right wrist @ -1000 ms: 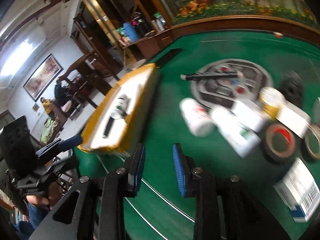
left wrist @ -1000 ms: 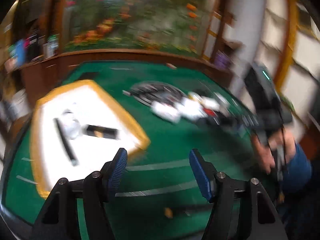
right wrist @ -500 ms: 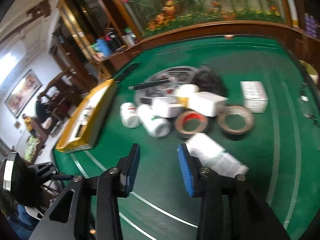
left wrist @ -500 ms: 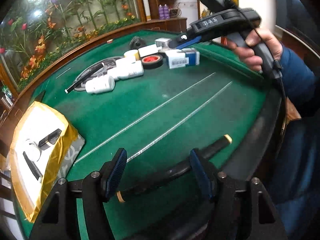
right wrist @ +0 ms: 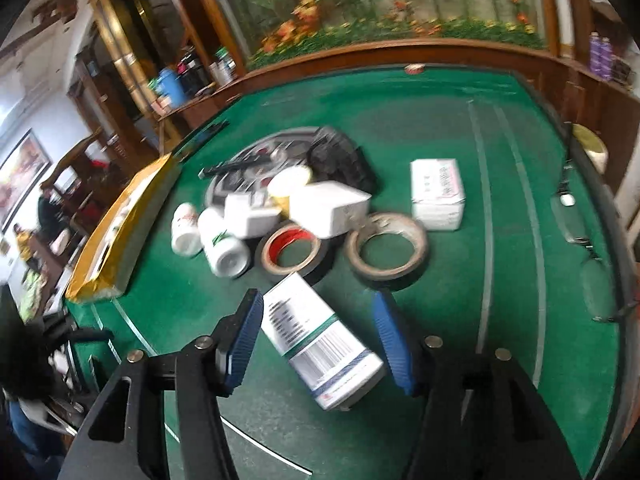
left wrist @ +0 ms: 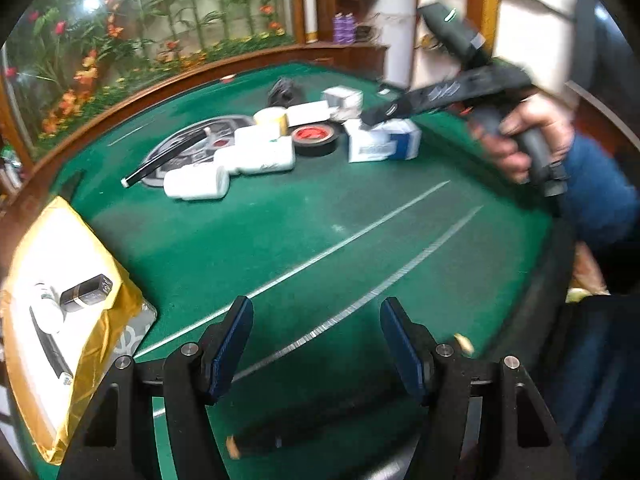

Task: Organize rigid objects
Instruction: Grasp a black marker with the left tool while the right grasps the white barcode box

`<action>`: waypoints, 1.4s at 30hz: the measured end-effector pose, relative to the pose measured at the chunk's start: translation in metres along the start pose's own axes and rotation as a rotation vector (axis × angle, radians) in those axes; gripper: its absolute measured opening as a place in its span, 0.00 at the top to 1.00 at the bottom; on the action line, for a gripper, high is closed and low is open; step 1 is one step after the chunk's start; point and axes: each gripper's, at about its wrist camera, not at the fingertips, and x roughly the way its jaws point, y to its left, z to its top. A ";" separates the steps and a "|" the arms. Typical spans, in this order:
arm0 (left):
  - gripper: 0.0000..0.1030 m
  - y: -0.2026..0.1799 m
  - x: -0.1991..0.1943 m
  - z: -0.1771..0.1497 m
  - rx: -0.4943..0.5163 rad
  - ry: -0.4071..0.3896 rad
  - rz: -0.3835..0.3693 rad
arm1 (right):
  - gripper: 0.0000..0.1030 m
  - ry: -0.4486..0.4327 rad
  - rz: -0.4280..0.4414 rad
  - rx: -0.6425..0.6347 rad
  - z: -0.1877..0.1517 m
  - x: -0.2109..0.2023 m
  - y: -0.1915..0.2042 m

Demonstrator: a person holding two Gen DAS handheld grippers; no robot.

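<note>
Both hand-held grippers hang over a green counter. In the right wrist view, the right hand-held gripper has its blue pads apart, and its jaws have just been opening. A white box with a barcode lies flat on the felt between the pads at the bottom middle of the frame, and neither pad presses on it. Just above it sit a black tape roll with a red core and a brown tape roll, side by side. Above those is a heap: two white bottles lying on their sides, a few white boxes, a yellow tub and something black. One more white box sits alone to the right. A gold tray rests at the left edge of the counter. In the left wrist view, the left hand-held gripper is open about halfway with only bare felt between its pads. A dark stick with a tan tip lies blurred below them at the bottom. At the upper right, a hand in a blue sleeve grips the handle of the other tool.
</note>
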 end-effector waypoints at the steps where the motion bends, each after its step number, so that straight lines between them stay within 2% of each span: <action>1: 0.32 0.001 -0.011 -0.003 0.025 -0.002 -0.026 | 0.45 0.009 0.001 -0.014 -0.001 0.003 0.002; 3: 0.26 -0.002 -0.022 -0.007 0.076 0.007 -0.027 | 0.45 0.011 0.021 -0.038 -0.002 0.004 0.008; 5: 0.26 -0.011 -0.024 -0.009 0.149 0.039 0.009 | 0.45 0.008 0.033 -0.047 -0.004 0.004 0.010; 11: 0.26 -0.034 0.002 -0.017 0.319 0.187 -0.004 | 0.45 0.008 0.044 -0.031 -0.003 0.006 0.008; 13: 0.25 -0.035 0.008 -0.016 0.337 0.206 0.013 | 0.45 0.002 0.053 -0.031 -0.002 0.005 0.008; 16: 0.25 -0.024 0.014 -0.008 0.272 0.201 0.046 | 0.45 0.005 0.050 -0.039 -0.003 0.005 0.008; 19: 0.26 -0.008 0.024 0.001 0.142 0.180 0.089 | 0.45 0.015 0.040 -0.042 -0.004 0.008 0.007; 22: 0.27 0.008 0.033 0.006 -0.063 0.153 0.138 | 0.45 0.024 0.043 -0.052 -0.005 0.010 0.008; 24: 0.34 0.017 0.035 0.006 -0.233 0.118 0.132 | 0.45 0.036 0.035 -0.077 -0.007 0.012 0.013; 25: 0.35 0.015 0.036 0.006 -0.240 0.118 0.157 | 0.47 0.043 0.030 -0.093 -0.008 0.014 0.015; 26: 0.46 0.011 0.036 0.007 -0.243 0.114 0.166 | 0.58 0.051 0.020 -0.115 -0.010 0.015 0.019; 27: 0.62 0.009 0.036 0.008 -0.244 0.115 0.166 | 0.63 0.055 0.007 -0.140 -0.011 0.017 0.024; 30: 0.81 0.001 0.037 0.013 -0.217 0.133 0.163 | 0.63 0.051 -0.006 -0.172 -0.013 0.016 0.030; 34: 0.82 -0.001 0.037 0.014 -0.216 0.126 0.166 | 0.63 0.052 0.007 -0.166 -0.014 0.016 0.029; 42: 0.84 0.020 0.032 0.013 -0.332 0.085 0.106 | 0.63 0.023 0.054 -0.124 -0.012 0.010 0.024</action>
